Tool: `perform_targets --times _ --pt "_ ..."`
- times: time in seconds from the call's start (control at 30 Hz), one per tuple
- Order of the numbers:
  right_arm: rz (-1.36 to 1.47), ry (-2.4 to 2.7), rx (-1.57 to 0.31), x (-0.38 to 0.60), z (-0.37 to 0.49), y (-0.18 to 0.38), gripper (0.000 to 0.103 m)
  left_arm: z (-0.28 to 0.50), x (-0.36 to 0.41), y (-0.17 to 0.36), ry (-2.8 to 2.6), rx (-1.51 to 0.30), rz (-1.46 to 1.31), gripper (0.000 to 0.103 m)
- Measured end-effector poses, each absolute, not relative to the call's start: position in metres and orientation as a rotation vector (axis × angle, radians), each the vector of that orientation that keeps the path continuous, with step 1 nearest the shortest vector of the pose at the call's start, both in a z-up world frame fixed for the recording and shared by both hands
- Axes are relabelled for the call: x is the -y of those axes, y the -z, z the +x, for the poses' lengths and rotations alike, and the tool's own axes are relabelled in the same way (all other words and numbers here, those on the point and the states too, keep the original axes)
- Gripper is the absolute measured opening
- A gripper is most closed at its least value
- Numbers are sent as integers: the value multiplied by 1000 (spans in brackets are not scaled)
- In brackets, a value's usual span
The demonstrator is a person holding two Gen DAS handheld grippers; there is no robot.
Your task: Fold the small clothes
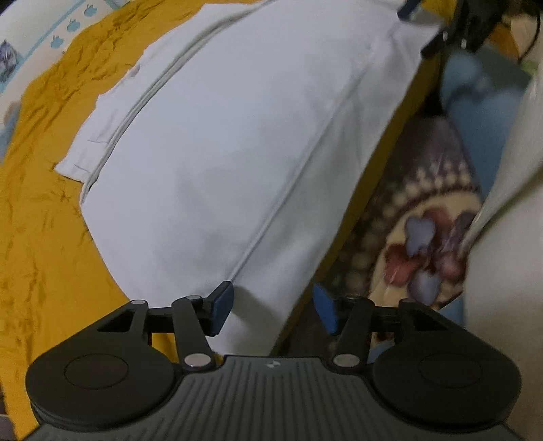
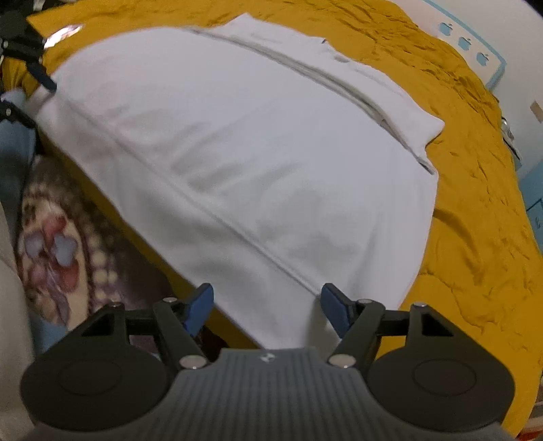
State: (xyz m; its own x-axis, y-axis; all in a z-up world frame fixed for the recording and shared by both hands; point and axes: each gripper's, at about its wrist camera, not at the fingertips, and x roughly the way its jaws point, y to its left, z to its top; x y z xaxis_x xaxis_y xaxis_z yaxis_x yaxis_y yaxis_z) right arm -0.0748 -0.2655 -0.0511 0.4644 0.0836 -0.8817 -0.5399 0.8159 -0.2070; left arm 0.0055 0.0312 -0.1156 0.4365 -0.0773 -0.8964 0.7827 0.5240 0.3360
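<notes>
A white garment (image 1: 237, 135) lies spread on a mustard-yellow cloth (image 1: 40, 220), with its near hem hanging over the table edge. My left gripper (image 1: 273, 310) is open, its blue pads either side of the near hem corner. In the right wrist view the same garment (image 2: 254, 152) fills the middle. My right gripper (image 2: 268, 312) is open with the hem between its pads. The other gripper shows at the far corner in each view, the right one (image 1: 451, 30) and the left one (image 2: 30, 64).
The yellow cloth (image 2: 475, 203) covers the table around the garment. A patterned floral rug (image 1: 424, 244) lies on the floor beside the table edge, also in the right wrist view (image 2: 61, 244). A white wall with blue apple stickers (image 2: 468, 44) stands behind.
</notes>
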Motion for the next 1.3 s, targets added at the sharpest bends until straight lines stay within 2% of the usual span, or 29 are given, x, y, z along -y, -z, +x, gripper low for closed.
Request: perform_targets --times 0.2,0.33,0.4,0.43,0.47,0.53,0.57,0.63,0.7,0.73,1.0,1.3 --pt "-638 -434 -1014 261 -78 74 76 -9 -18 147 557 -882 1059 66" --pt "-720 -436 -990 256 -81 82 76 -15 -14 164 508 -816 1129 66" --pt "-767 -434 -972 255 -85 87 74 -21 -13 169 485 -783 1166 60" --pt "-800 -432 -962 253 -88 89 70 -23 -14 170 467 -759 1177 45" --pt "-834 -425 -950 251 -91 91 65 -24 -15 169 450 -746 1173 37" --pt "-882 -395 -924 251 -93 90 46 -21 -19 160 444 -754 1107 26" --pt "-874 -390 -922 253 -92 86 42 -20 -20 154 437 -752 1077 19" --pt "-833 -396 -929 257 -91 77 21 -21 -22 145 440 -746 1044 11" --pt "-824 -402 -925 259 -92 67 6 -26 -22 132 443 -730 1024 10" --pt "-827 -402 -916 259 -93 62 1 -28 -23 125 439 -719 1013 10" --pt "-789 -368 -802 267 -96 -4 0 -26 -28 61 384 -593 900 9" --pt "-741 -237 -606 271 -60 -83 0 27 -21 -5 291 -441 814 9"
